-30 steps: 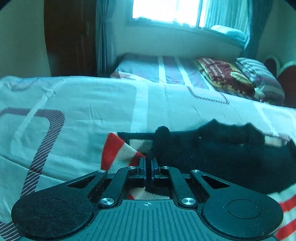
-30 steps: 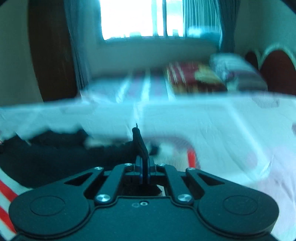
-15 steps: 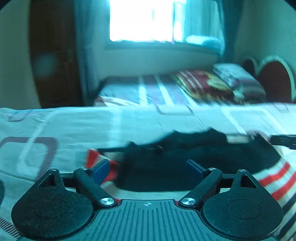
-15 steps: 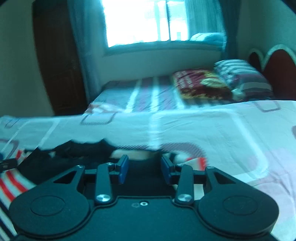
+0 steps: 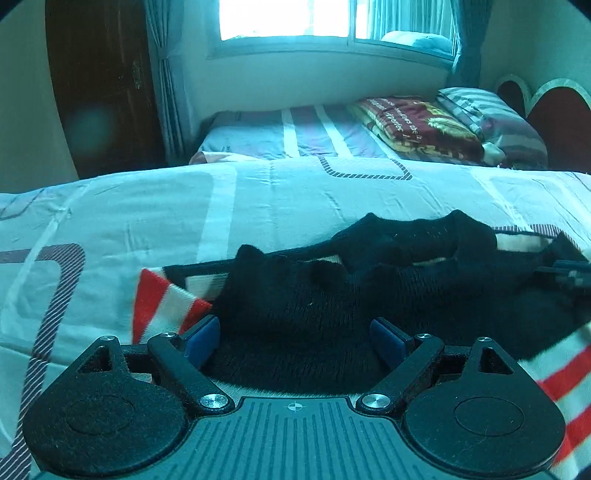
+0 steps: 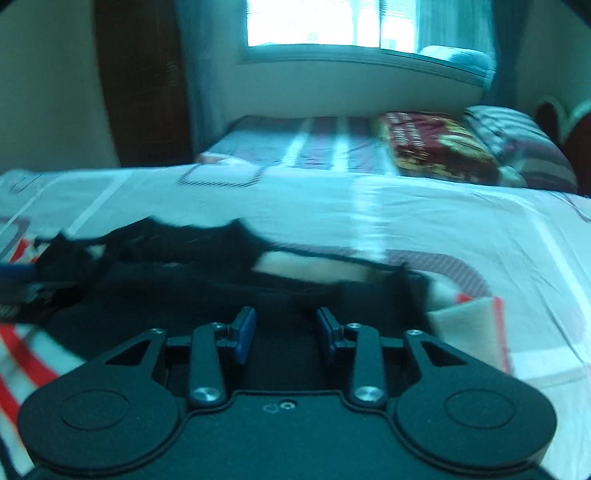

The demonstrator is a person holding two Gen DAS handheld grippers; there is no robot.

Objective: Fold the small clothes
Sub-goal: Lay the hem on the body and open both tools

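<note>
Bed: a wide bed (image 5: 147, 206) under a pale sheet printed with grey striped outlines is spread across both views; everything near is carried on it.
Second bed: a striped bed (image 5: 295, 136) is set farther back below the window (image 5: 284, 16), with a dark red patterned blanket (image 5: 421, 129) and a striped pillow (image 5: 495, 118) at its right end.
Garment: a small black knitted garment (image 5: 314, 306) with red and white striped parts is laid on the near part of the bed sheet, bunched and rumpled along its far edge; a red and white striped corner is seen at its left end, more stripes at the near right.
Left gripper: the left gripper (image 5: 295, 338) is held low over the left part of the garment; its blue-padded fingers (image 5: 201, 338) are spread wide, black knit is seen between them, and nothing is pinched.
Right gripper: the right gripper (image 6: 286, 332) is held over the right part of the garment (image 6: 184, 291); its fingers (image 6: 245, 332) are partly apart and closing, with black fabric seen between them but not pressed by the pads.
View quality: the right wrist view is blurred.
</note>
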